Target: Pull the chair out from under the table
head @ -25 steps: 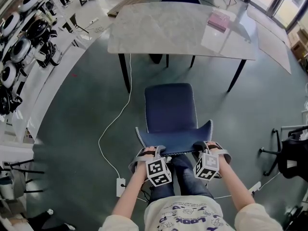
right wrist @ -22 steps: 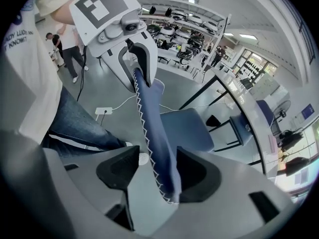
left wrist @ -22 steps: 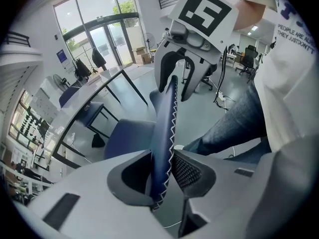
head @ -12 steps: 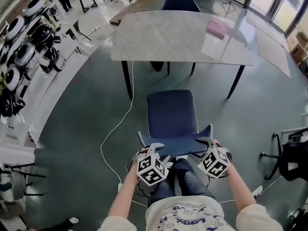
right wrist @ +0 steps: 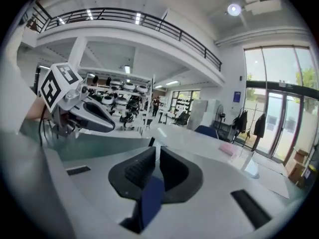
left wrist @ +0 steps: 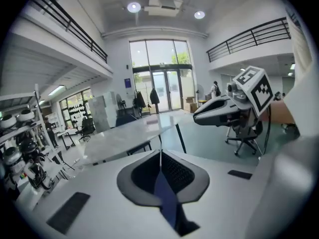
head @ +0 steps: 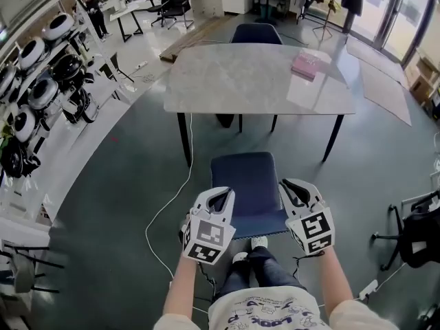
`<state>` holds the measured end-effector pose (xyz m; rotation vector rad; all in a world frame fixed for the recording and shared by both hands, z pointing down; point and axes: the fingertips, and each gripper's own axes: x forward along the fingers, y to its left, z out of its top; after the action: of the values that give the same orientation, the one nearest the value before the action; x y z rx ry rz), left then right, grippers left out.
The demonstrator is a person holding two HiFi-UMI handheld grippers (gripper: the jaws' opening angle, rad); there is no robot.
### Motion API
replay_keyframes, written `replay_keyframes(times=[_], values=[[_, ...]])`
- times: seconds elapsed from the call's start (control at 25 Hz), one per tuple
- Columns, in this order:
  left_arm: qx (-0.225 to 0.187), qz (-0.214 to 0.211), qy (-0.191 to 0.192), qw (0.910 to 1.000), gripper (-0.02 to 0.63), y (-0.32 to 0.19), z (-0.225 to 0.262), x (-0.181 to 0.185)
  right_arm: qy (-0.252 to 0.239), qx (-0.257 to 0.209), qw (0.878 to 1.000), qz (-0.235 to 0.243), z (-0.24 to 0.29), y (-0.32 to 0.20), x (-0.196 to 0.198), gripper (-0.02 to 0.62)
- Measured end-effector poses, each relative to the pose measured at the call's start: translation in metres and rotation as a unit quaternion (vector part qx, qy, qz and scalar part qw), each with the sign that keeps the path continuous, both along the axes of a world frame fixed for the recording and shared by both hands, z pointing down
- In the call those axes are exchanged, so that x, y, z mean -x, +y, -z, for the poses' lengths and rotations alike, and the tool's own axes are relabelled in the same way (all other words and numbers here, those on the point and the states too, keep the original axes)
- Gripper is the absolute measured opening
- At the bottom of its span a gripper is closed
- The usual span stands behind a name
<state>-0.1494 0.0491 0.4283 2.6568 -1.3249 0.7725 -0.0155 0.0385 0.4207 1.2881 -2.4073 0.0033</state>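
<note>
The blue chair (head: pixel 244 184) stands on the floor in front of the marble table (head: pixel 227 81), its seat out from under the tabletop and its back edge toward me. Both grippers hang in the air above that back edge, touching nothing. My left gripper (head: pixel 221 196) is shut, its pads (left wrist: pixel 172 171) meeting with nothing between them. My right gripper (head: pixel 294 188) has just been closing too and its pads (right wrist: pixel 134 171) stand together, empty. In the left gripper view a strip of the chair's blue (left wrist: pixel 167 203) shows below the jaws.
A second blue chair (head: pixel 256 33) sits at the table's far side and a pink item (head: pixel 302 66) lies on the tabletop. A white cable (head: pixel 165 205) runs across the floor left of the chair. Shelves of round white devices (head: pixel 34 88) line the left; an office chair (head: pixel 412 232) stands right.
Both grippers were at the top of the chair's backrest a second ago. They have let go of it and risen well above it, turning to point more forward, with their jaws together.
</note>
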Motion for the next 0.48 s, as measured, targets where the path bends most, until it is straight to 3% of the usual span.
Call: replay_keyframes(times=[0.24, 0.48], values=[[-0.078, 0.071, 0.089, 0.9904, 0.020, -0.018, 0.078, 0.008, -0.062, -0.076, 0.994, -0.050, 0.075, -0.019, -0.010, 0.008], [-0.133, 0.128, 0.121, 0.9753, 0.018, -0.025, 0.128, 0.020, -0.097, -0.118, 0.985, -0.075, 0.119, -0.027, -0.017, 0.006]])
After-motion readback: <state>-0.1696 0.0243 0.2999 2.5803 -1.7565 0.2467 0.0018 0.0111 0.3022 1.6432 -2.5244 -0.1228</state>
